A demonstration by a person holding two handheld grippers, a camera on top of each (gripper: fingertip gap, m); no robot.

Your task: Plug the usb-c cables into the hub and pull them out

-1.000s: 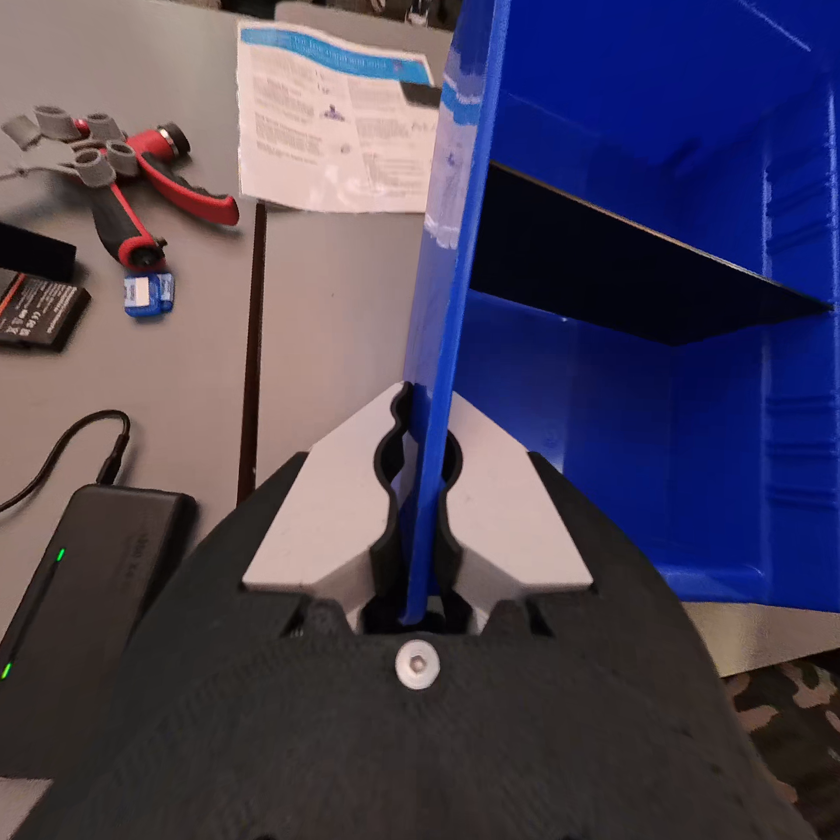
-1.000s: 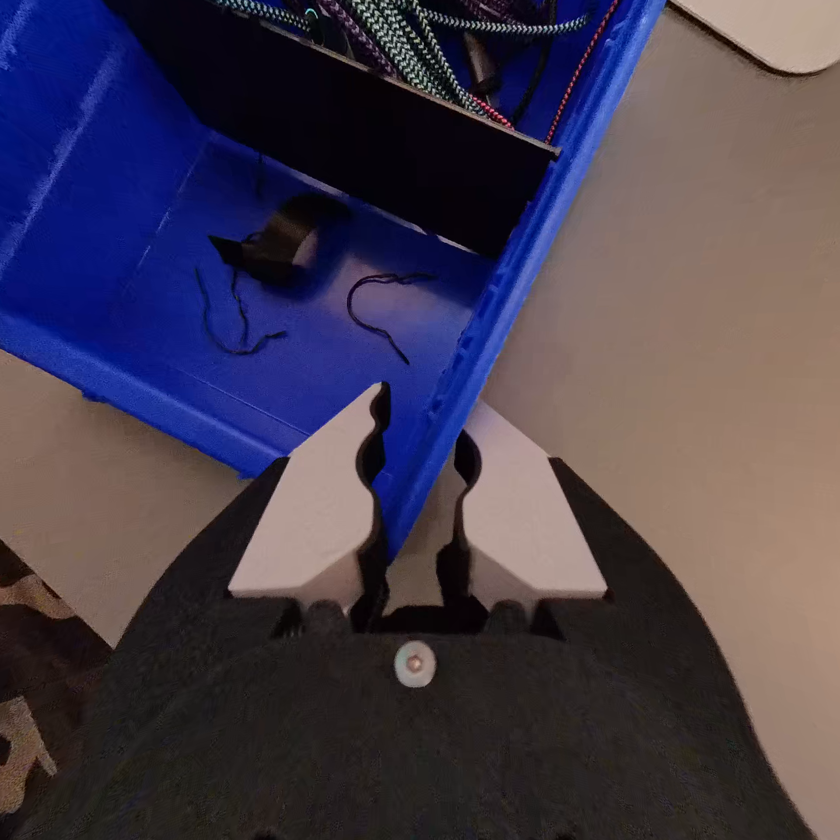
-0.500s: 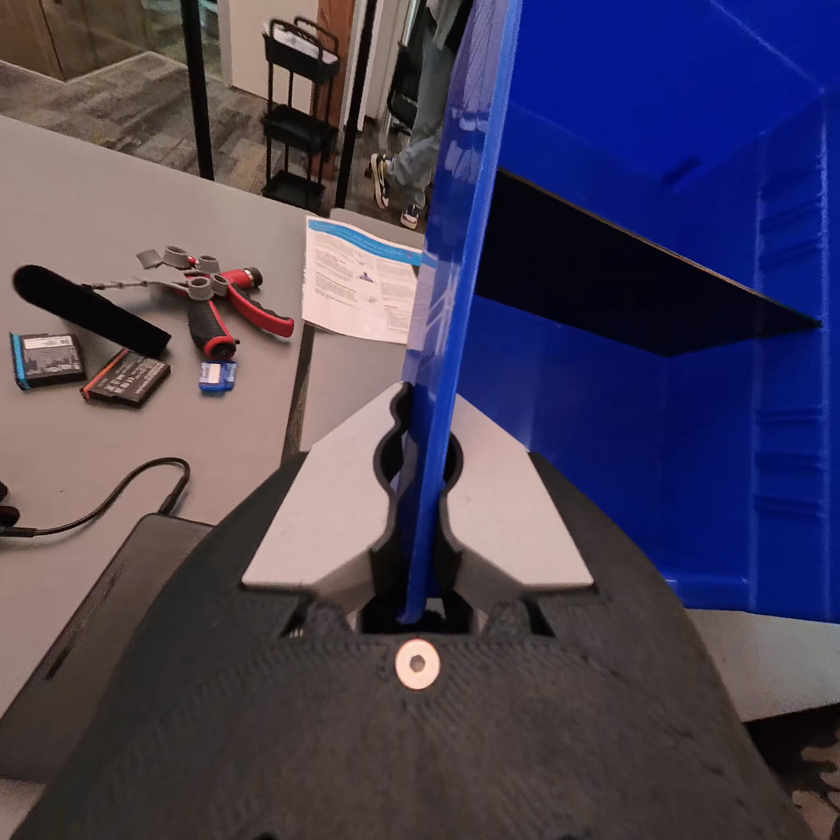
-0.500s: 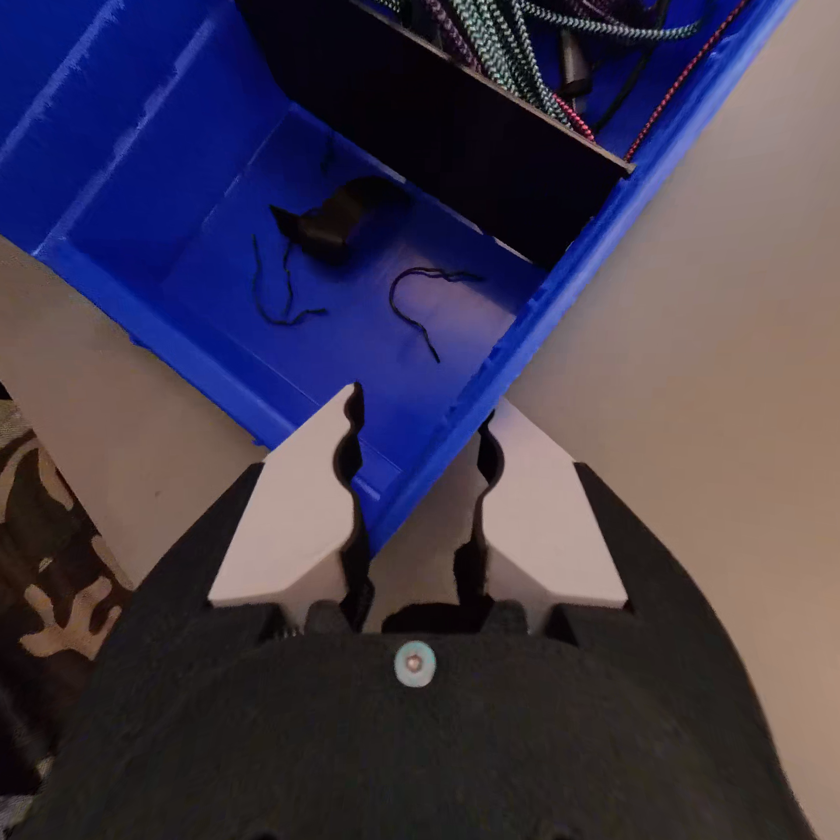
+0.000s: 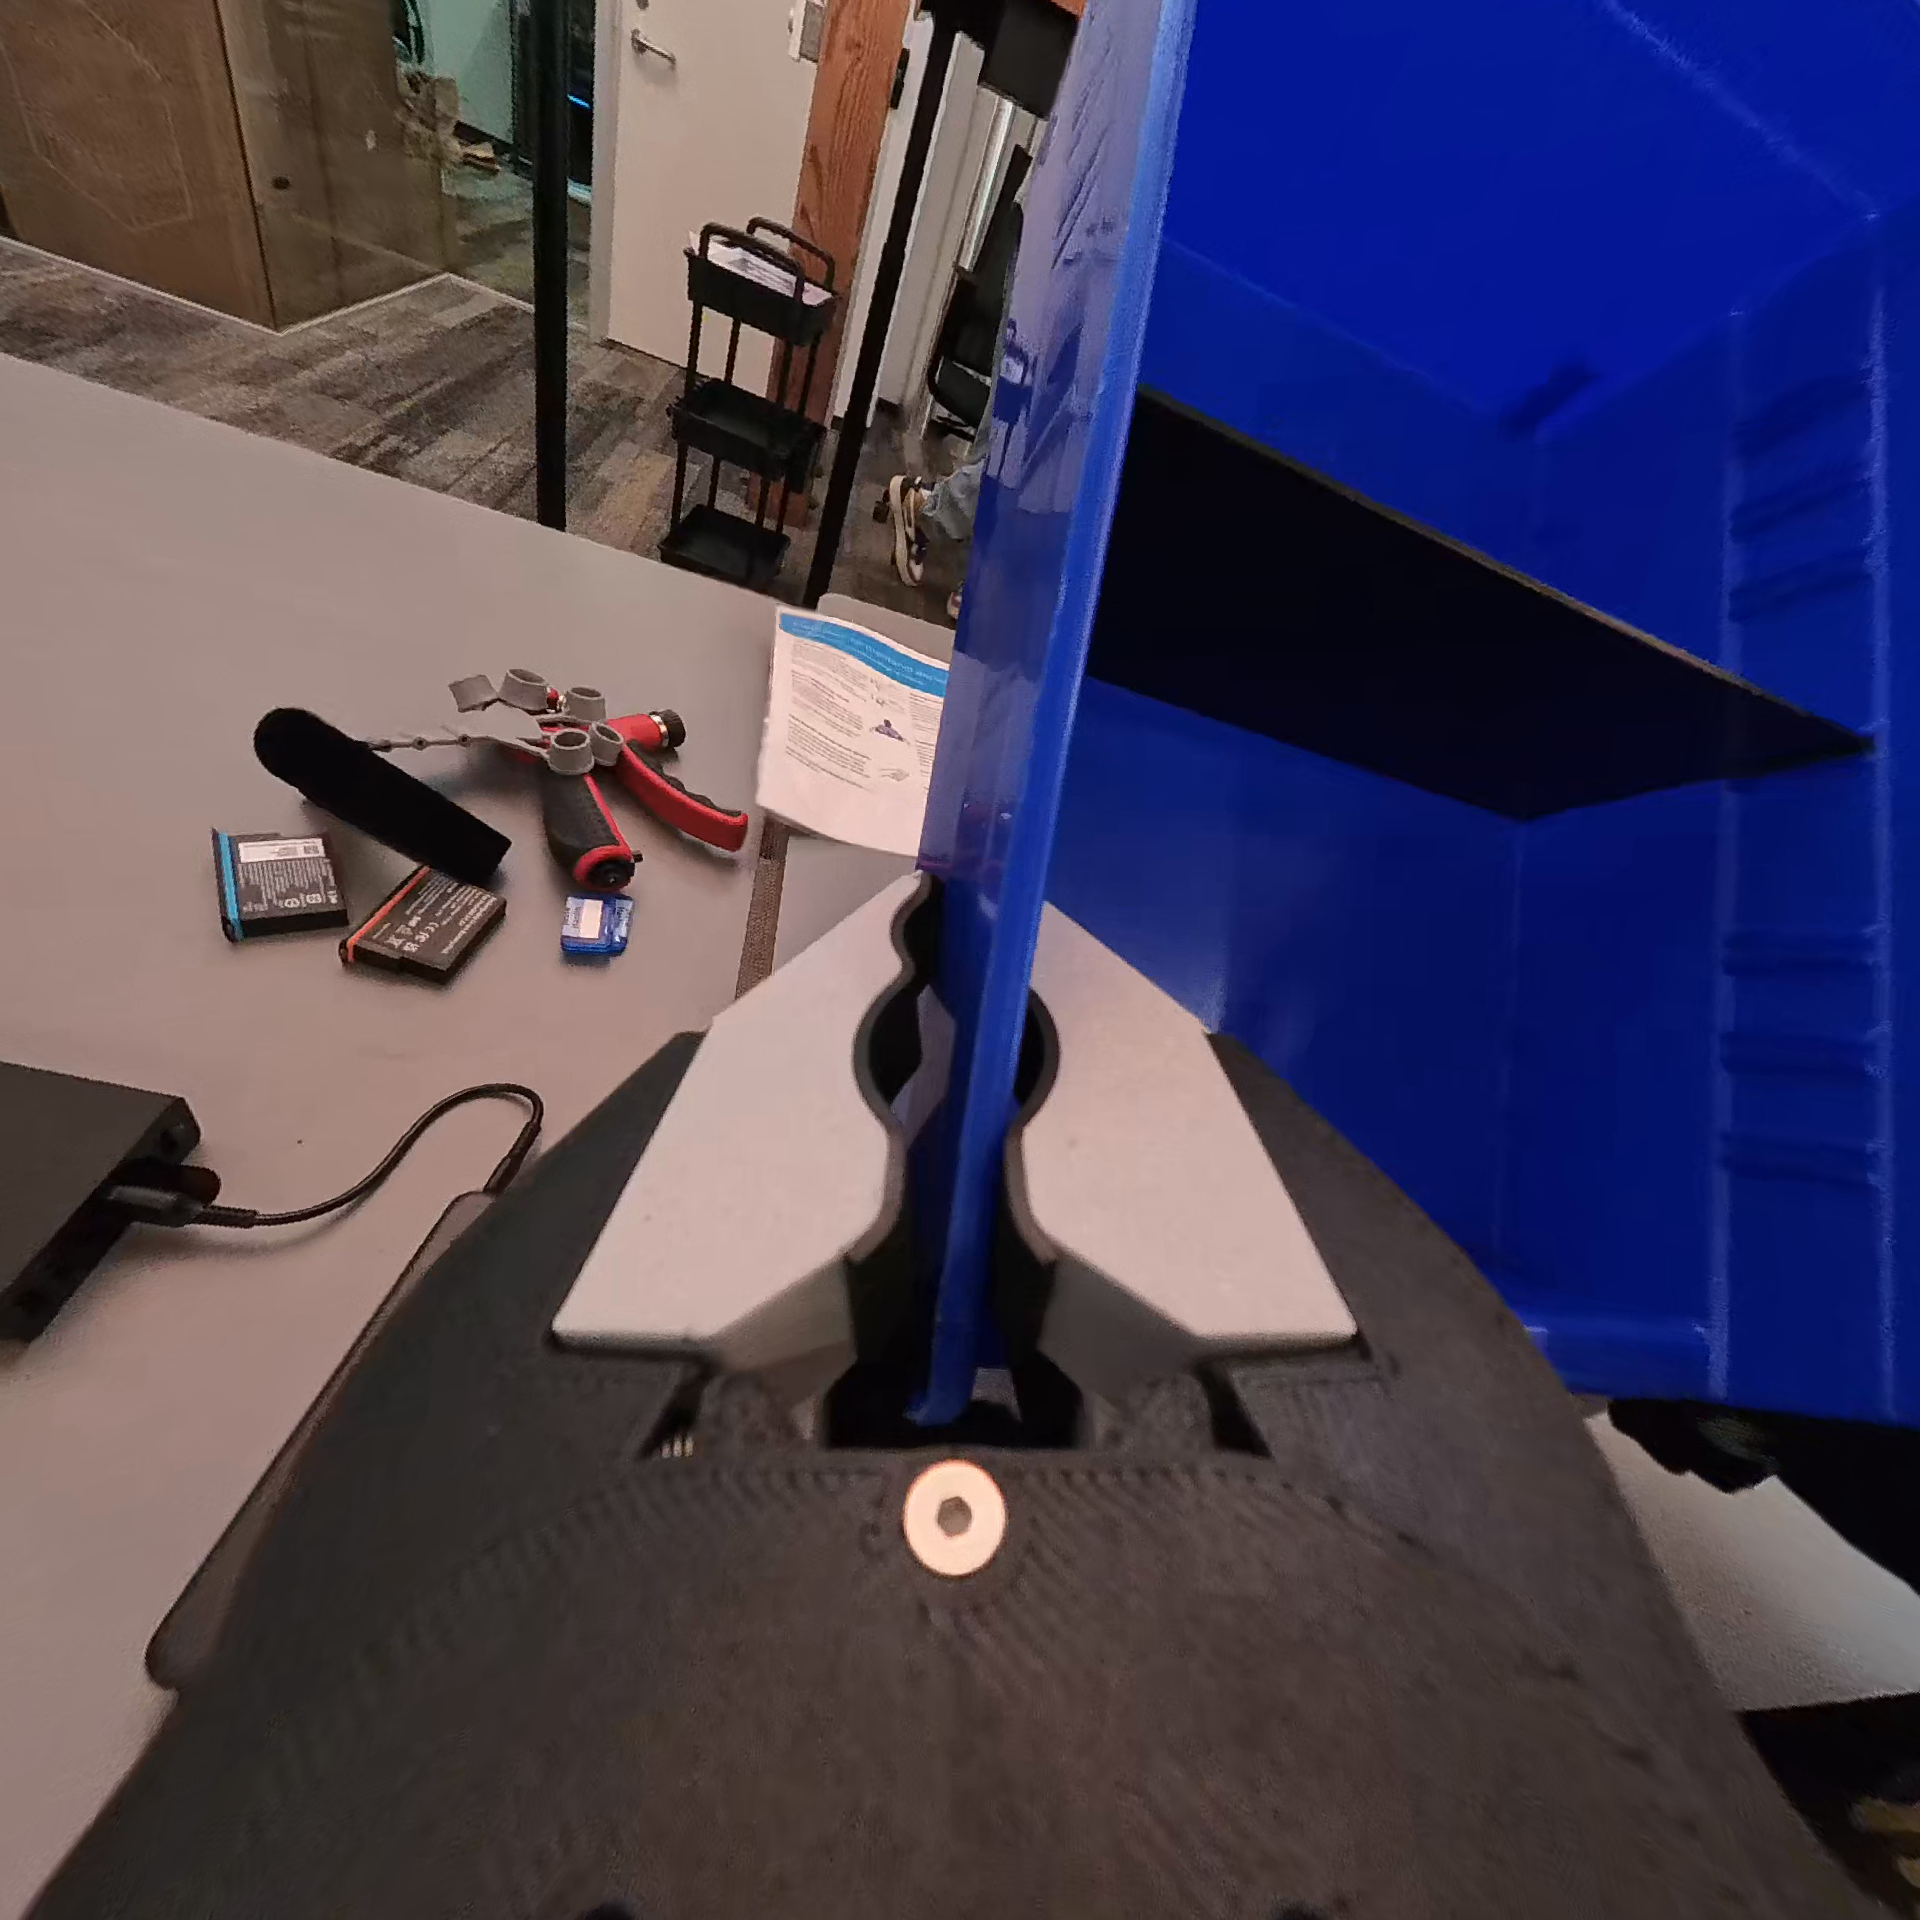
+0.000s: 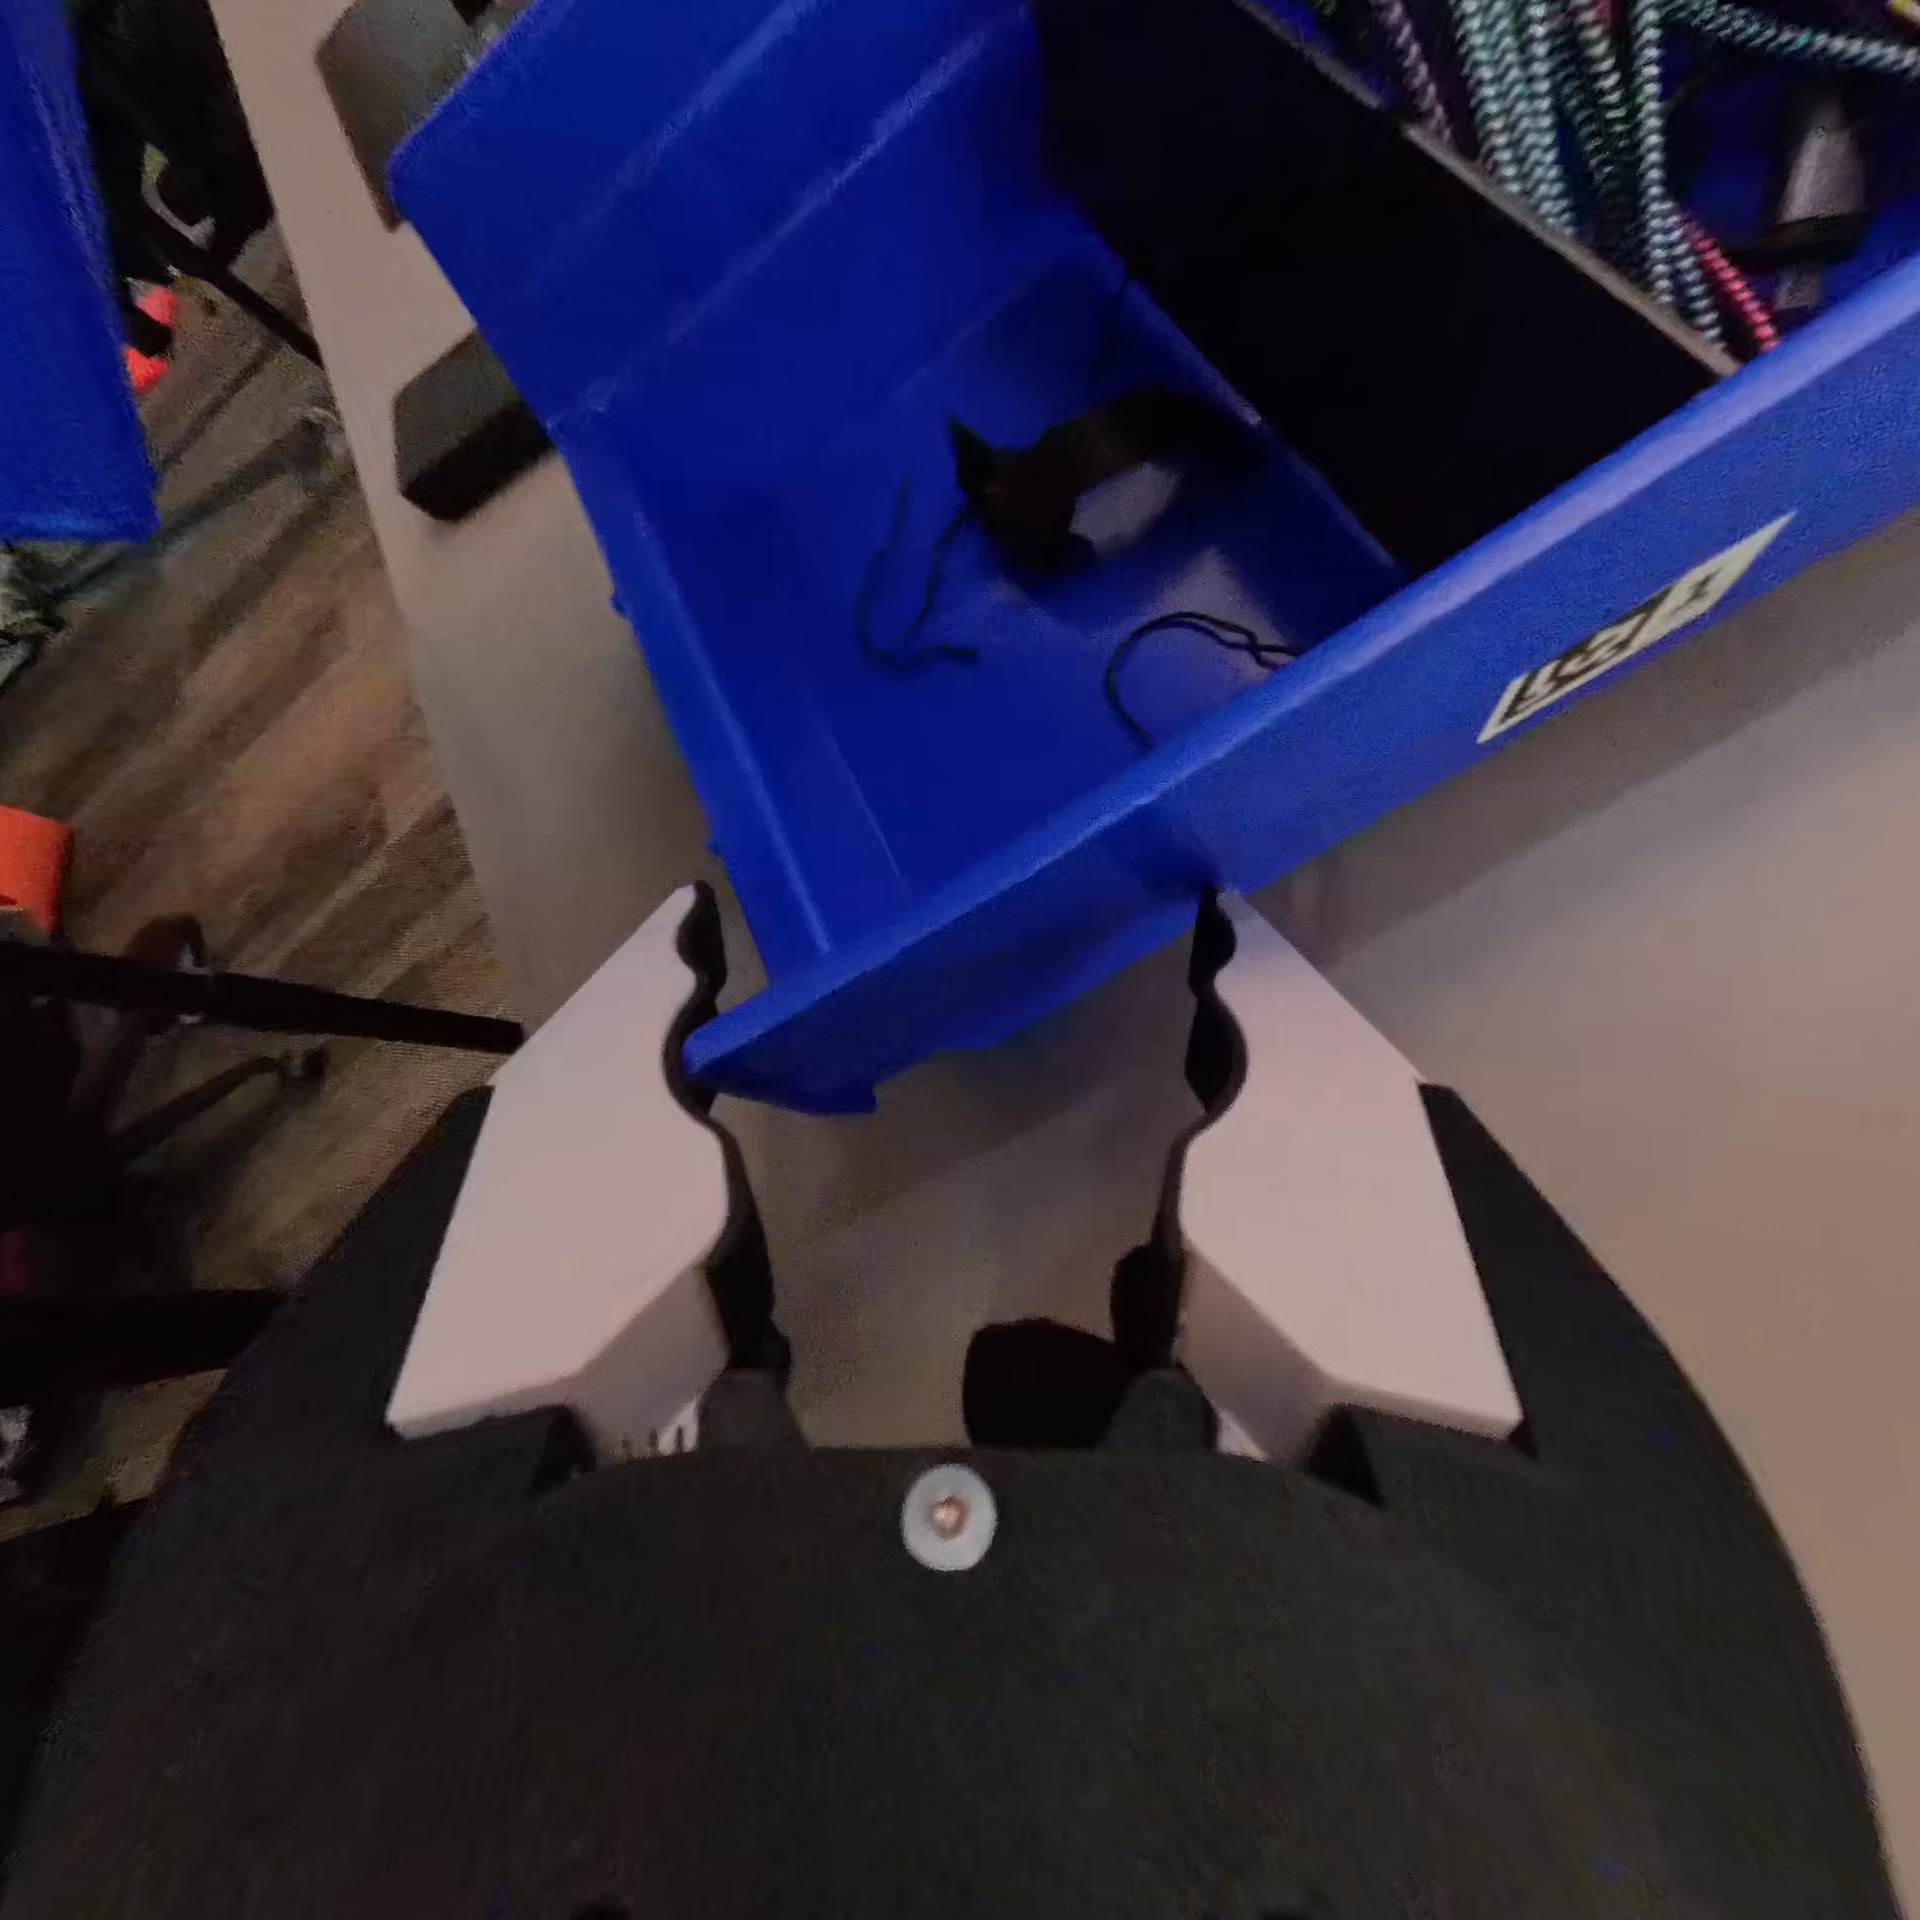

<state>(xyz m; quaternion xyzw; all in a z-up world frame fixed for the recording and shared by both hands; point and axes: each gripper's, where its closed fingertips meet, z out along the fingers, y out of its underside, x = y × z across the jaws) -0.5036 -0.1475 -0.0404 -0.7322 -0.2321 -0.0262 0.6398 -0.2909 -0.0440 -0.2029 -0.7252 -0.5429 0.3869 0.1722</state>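
Gripping one blue bin (image 5: 1049, 727) wall, left gripper (image 5: 961, 1049), two batteries (image 5: 278, 883) behind

The right gripper (image 6: 951, 997) has spread its fingers and apparently released the blue bin's (image 6: 1039, 935) corner.

Bin (image 5: 1455, 935) wall fills frame right; table (image 5: 260, 582) at left open, clutter (image 5: 582, 790) mid-left.

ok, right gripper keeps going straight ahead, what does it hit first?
The near corner of the blue plastic bin: the open right gripper already straddles it, one finger apparently touching its rim. Depth is hard to judge.
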